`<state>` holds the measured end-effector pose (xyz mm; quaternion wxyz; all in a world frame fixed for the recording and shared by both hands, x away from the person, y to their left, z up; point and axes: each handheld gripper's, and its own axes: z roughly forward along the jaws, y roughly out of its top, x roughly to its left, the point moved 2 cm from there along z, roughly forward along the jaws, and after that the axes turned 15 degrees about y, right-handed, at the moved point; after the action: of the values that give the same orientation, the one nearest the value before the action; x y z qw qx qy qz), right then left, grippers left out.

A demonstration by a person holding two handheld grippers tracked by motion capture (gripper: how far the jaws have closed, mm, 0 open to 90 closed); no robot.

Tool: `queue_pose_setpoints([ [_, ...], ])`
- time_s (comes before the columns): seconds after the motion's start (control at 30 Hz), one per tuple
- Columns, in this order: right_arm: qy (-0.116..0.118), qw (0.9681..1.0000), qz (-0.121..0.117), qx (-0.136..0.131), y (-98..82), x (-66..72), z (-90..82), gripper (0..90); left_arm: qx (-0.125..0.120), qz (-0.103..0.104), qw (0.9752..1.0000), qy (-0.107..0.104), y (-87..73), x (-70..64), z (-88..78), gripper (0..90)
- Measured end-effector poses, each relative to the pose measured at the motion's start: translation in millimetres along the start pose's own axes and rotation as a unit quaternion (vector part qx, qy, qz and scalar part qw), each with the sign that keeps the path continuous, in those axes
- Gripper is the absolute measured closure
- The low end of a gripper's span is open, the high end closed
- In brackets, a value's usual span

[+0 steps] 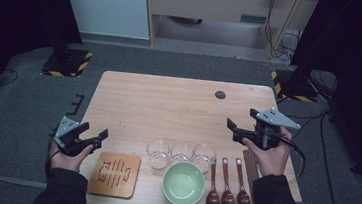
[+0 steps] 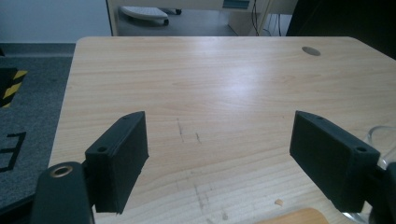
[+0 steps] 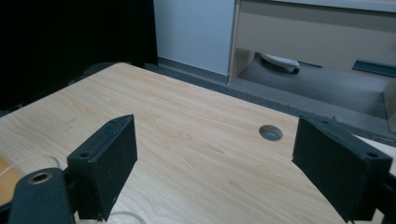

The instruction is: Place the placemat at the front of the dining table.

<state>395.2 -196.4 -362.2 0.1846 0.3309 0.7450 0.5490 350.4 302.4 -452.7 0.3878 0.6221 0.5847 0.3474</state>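
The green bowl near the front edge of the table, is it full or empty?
Empty. The high view looks straight into the green bowl and shows only its bare pale inside.

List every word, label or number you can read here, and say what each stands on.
No text can be read.
Wooden trivet: dark carved strokes, perhaps characters or a pattern; too small to read.
Floor plates: yellow-and-black hazard stripes, no words.
Green bowl, glasses, spoons: no markings visible.

Recording lab: black curtains [image 1: 12, 10], hazard-taped stands [image 1: 67, 63].
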Motion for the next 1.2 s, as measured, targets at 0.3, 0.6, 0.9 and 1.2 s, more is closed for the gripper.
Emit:
queue_pose_setpoints([
  [0.3,0.02,0.9998,0.001,-0.007,17.2,19.4,11.5,13.4,0.022,0.017,0.9996,-0.009,-11.3,-5.5,4.2,18.5],
  [0.6,0.038,0.9992,-0.008,-0.01,36.6,45.7,32.7,11.8,0.031,0.022,0.9992,-0.007,-17.6,-5.1,4.0,18.3],
  [0.9,0.054,0.9984,-0.015,-0.01,50.3,66.6,45.2,10.9,0.039,0.024,0.9989,-0.01,-21.3,-4.4,3.4,18.3],
  [1.2,0.075,0.9968,-0.025,-0.01,62.7,89.2,55.1,10.1,0.042,0.024,0.9988,-0.014,-23.5,-3.5,2.7,18.1],
])
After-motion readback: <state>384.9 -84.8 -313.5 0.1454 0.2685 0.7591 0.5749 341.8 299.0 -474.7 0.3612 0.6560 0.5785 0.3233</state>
